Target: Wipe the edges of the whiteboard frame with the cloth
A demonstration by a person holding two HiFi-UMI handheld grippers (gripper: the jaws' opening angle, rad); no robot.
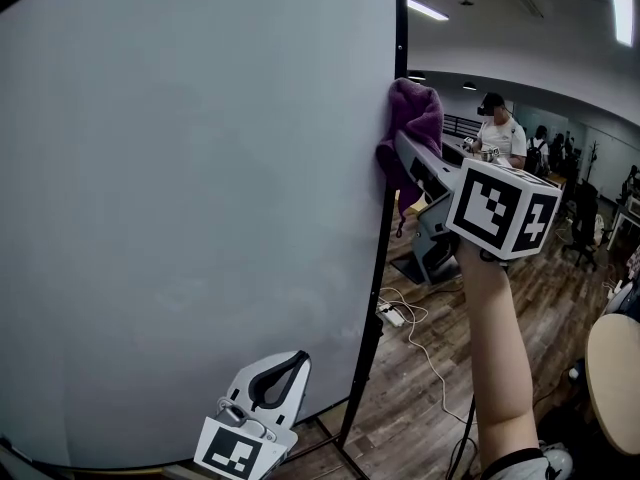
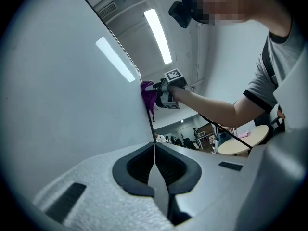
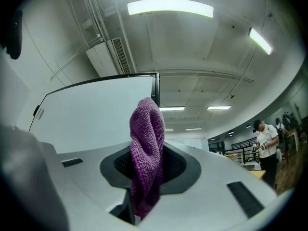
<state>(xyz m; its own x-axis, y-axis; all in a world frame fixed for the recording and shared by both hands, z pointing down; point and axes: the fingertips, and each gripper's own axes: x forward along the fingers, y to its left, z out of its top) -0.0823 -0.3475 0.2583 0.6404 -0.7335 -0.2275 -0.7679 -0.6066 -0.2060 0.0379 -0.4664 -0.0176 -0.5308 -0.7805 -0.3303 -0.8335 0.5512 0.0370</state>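
Our right gripper clamps the purple cloth against the whiteboard frame, high on its right edge; the room opens rightward. Our left gripper hangs low before the whiteboard; its jaws are together on nothing.

This is a large open-plan office or lab hall. A freestanding whiteboard on a black stand rises from a wood-plank floor, where a power strip and a loose cable lie. Long ceiling light strips and a ceiling air-conditioning unit with exposed pipes sit overhead. Further back are an office chair, a round surface, and a person wearing a head-mounted device, with other people behind.
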